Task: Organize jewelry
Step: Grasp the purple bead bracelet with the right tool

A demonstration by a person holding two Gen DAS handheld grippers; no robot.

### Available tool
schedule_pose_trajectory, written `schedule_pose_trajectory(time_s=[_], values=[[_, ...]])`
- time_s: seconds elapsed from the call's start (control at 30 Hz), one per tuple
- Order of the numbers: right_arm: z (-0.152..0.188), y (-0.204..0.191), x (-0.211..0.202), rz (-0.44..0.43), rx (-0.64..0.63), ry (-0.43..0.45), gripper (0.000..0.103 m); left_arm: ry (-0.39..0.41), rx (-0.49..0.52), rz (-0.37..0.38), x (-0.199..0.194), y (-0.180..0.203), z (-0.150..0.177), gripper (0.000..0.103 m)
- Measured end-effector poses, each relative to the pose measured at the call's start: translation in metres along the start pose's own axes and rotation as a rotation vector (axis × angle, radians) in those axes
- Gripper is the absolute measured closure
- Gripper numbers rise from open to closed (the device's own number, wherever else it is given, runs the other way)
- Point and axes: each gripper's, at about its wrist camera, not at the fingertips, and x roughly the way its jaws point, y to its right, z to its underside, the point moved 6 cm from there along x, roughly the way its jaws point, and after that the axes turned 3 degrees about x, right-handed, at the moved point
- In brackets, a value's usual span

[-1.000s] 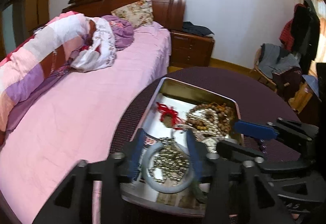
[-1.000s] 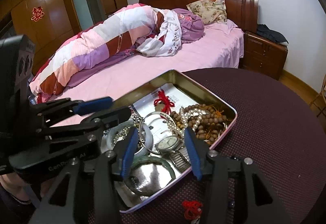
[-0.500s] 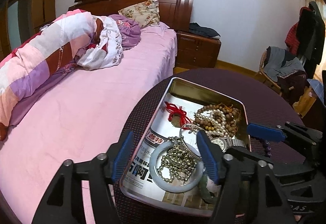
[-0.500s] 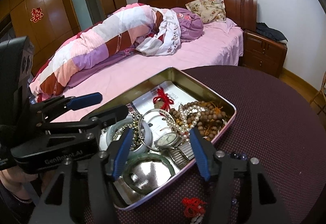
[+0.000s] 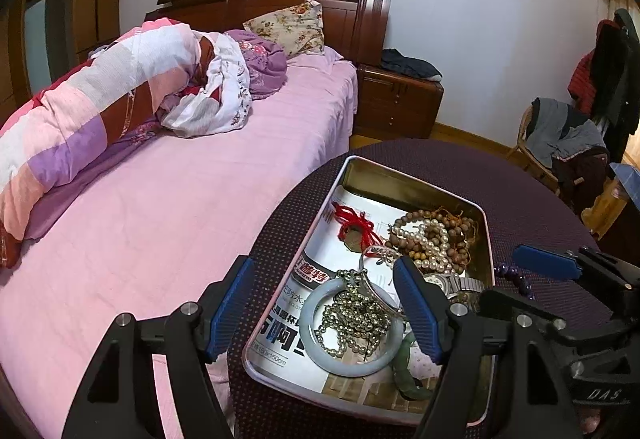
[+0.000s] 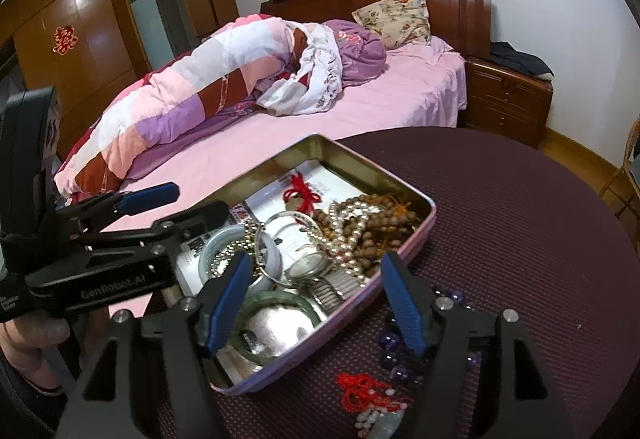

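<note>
Lying on a round table (image 6: pixel 520 239) covered with a dark purple dotted cloth, a shallow rectangular metal tin (image 6: pixel 430 217) holds most of the jewelry, its pink-edged rim close to the table's edge nearest the bed (image 5: pixel 160 219). A printed sheet lines the tin's floor.

At the tin's far end a red knotted cord charm (image 5: pixel 356 223) lies on the sheet, and beside it, in the far right corner, a heap of brown wooden beads (image 5: pixel 460 235) tangles with a white pearl strand (image 5: pixel 432 239). Toward the near end a pale milky jade bangle (image 5: pixel 316 331) lies flat with a string of small brassy beads (image 5: pixel 356 319) piled inside its ring. A thin silver bangle (image 6: pixel 280 219) overlaps it, and a wristwatch (image 6: pixel 308 265) with a metal band sits just beside that. A darker green bangle (image 6: pixel 276 299) lies at the near corner.

Outside the tin, on the cloth near its right side, are purple glassy beads (image 6: pixel 390 341) and a red cord piece with pale beads and a greenish pendant (image 6: pixel 372 399).

The left gripper (image 5: pixel 324 311) hangs over the pale bangle with its blue pads spread wide on either side, touching nothing; its jaws have just been opening. The right gripper (image 6: pixel 316 303) likewise stands released above the tin's near right rim, jaws just opened further, with nothing pressed between them.
</note>
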Motion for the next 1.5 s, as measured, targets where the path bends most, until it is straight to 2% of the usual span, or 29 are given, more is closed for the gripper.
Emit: schedule_pose_trajectory(time_s=[0.13,0.27,0.43,0.7,0.77,0.93,0.97,1.0,1.03,1.07,1.17,1.4,1.5], values=[[0.004,0.017,-0.01,0.026,0.02,0.009,0.032,0.027,-0.003,-0.032,-0.005,-0.001,-0.001,0.031],[0.018,0.053,-0.022,0.09,0.072,-0.005,0.031,0.043,0.0,-0.063,-0.008,0.001,-0.001,0.031],[0.037,0.09,-0.032,0.165,0.133,-0.033,0.031,0.036,-0.01,-0.063,-0.008,0.005,0.005,0.031],[0.058,0.103,-0.034,0.2,0.151,-0.073,0.032,0.021,-0.017,-0.042,-0.012,0.019,0.015,0.031],[0.055,0.105,-0.03,0.2,0.154,-0.077,0.039,0.023,-0.008,-0.026,-0.013,0.026,0.016,0.031],[0.043,0.097,-0.006,0.196,0.127,-0.109,0.044,0.023,0.022,-0.002,-0.015,0.044,0.014,0.031],[0.043,0.097,0.001,0.206,0.118,-0.124,0.051,0.025,0.029,0.006,-0.017,0.048,0.014,0.031],[0.045,0.097,0.007,0.205,0.117,-0.146,0.064,0.029,0.036,0.015,-0.019,0.052,0.014,0.031],[0.047,0.098,0.009,0.203,0.116,-0.157,0.07,0.032,0.045,0.024,-0.021,0.056,0.013,0.031],[0.048,0.098,0.007,0.218,0.097,-0.151,0.085,0.036,0.054,0.035,-0.023,0.06,0.013,0.031],[0.055,0.103,-0.006,0.22,0.102,-0.15,0.086,0.047,0.075,0.058,-0.029,0.072,0.013,0.031],[0.094,0.147,-0.06,0.335,0.148,-0.134,0.086,0.052,0.159,0.123,-0.036,0.113,0.018,0.031],[0.101,0.158,-0.075,0.357,0.176,-0.129,0.086,0.046,0.198,0.138,-0.038,0.135,0.024,0.031]])
